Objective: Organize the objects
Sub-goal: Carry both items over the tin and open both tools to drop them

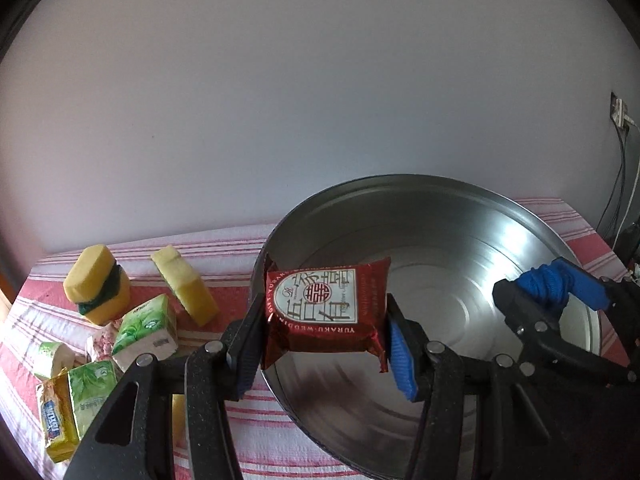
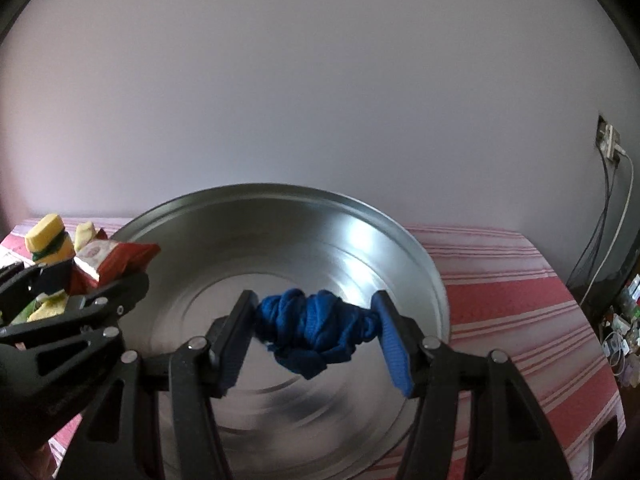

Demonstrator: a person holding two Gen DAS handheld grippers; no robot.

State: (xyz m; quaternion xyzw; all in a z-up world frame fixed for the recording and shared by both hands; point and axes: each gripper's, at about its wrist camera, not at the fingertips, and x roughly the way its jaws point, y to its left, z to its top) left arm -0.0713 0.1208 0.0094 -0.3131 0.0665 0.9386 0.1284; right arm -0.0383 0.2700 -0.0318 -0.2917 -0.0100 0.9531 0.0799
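L gripper (image 1: 326, 344) is clamped on a red foil snack pack (image 1: 328, 312), R gripper (image 2: 316, 336) on a bunched blue cloth (image 2: 316, 330); both are held over the steel basin (image 2: 280, 216), which looks bare inside. Judged early in the sort: nothing is in the basin yet, while sponges (image 1: 98, 284), green tissue packs (image 1: 146, 330) and a yellow packet (image 1: 58, 420) remain on the striped cloth (image 1: 256, 432). Pack reads "YURAKU WEDDING"; other print is too small to read.

A home — striped tablecloth (image 2: 520, 304), plain wall (image 2: 320, 100), trailing socket cables (image 2: 608, 208)
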